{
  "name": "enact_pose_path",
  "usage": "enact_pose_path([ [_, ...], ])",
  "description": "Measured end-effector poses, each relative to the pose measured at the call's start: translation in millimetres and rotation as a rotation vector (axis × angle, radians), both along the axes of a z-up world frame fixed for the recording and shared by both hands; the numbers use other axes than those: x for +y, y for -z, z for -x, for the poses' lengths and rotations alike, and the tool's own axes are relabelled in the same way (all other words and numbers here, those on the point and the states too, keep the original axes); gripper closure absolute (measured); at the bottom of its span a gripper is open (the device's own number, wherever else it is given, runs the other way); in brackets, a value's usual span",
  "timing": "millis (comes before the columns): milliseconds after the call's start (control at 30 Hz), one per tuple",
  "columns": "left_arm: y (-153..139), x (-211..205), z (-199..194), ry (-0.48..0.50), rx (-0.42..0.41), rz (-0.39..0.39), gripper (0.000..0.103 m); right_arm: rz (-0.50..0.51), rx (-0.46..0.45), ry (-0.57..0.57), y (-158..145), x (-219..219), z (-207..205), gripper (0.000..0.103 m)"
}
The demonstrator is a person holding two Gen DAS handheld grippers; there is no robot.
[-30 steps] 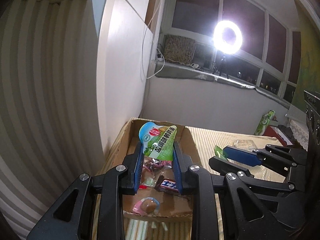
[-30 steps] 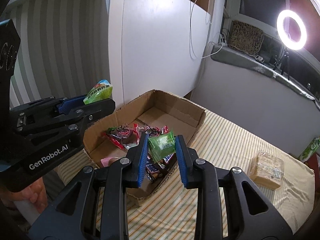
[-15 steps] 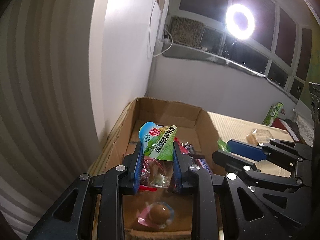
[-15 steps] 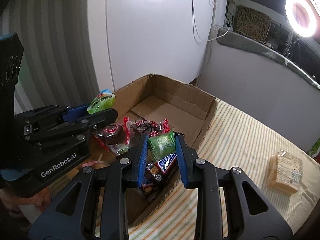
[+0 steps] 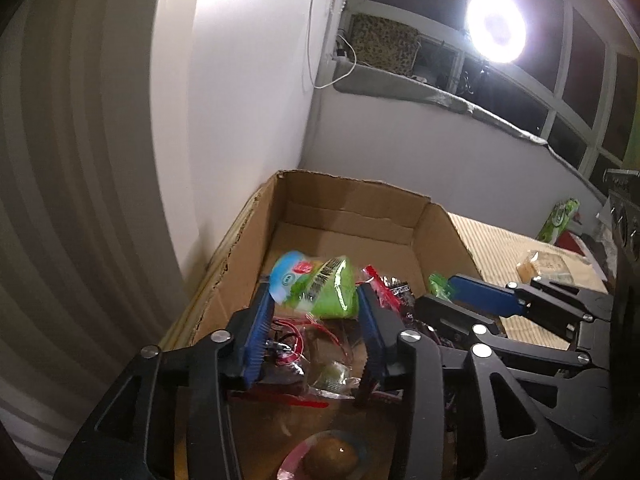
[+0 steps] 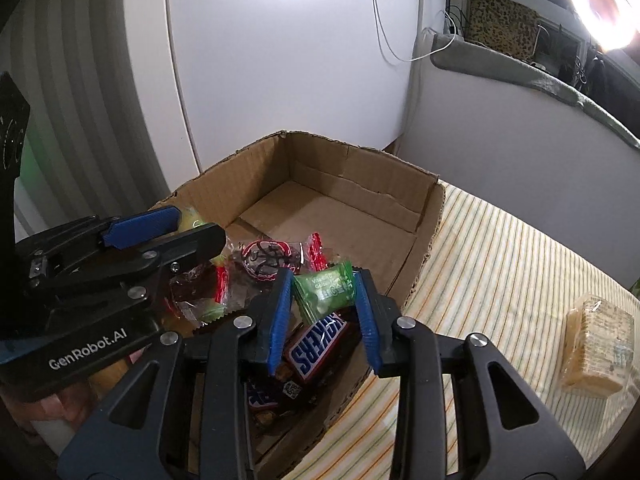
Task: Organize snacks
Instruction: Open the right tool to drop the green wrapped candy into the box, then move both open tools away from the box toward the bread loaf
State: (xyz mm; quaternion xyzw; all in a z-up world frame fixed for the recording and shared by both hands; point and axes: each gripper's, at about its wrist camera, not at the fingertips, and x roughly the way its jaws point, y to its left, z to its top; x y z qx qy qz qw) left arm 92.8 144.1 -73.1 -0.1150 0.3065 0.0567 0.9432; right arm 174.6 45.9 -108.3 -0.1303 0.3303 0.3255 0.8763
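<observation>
Both grippers hang over an open cardboard box [image 5: 348,208] [image 6: 360,176] that holds several snacks. My left gripper [image 5: 314,296] [image 6: 196,226] has its jaws opening; a green and blue pouch [image 5: 320,284] lies tilted and blurred between them, loose from the pads. My right gripper [image 6: 322,280] [image 5: 436,292] pinches a small green candy packet [image 6: 326,290] at its tips, just above a Snickers bar [image 6: 316,342]; its jaws are starting to open. Red-wrapped candies [image 6: 266,258] lie under the left gripper.
A pink jelly cup [image 5: 328,456] sits at the box's near end. The far half of the box floor is bare. The box stands on a striped cloth [image 6: 500,260] against a white wall. A wrapped cracker pack [image 6: 596,346] lies to the right.
Both grippers came down and forward over the box. The left jaws widened and the pouch tipped over between them. The right jaws parted slightly around the green packet.
</observation>
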Motion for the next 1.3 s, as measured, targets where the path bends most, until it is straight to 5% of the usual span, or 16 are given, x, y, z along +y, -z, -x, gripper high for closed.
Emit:
enact_pose_path([
  [100,-0.5,1.3,0.5,-0.012,0.000,0.002,0.056,-0.004,-0.009,0.008,-2.9,-1.8,2.8,0.069],
  [333,-4.6,9.9,10.9,-0.049,-0.007,0.016,0.038,-0.018,-0.048,0.028,-20.1,-11.0,18.4,0.044],
  [733,-26.5,12.3,45.0,-0.073,-0.061,0.001,0.031,-0.049,-0.142,0.053,-62.4,-30.0,57.6,0.042],
  [1300,-60.6,5.5,90.2,-0.104,-0.122,-0.050,0.025,-0.117,-0.174,0.085,-82.5,-75.2,101.3,0.036],
])
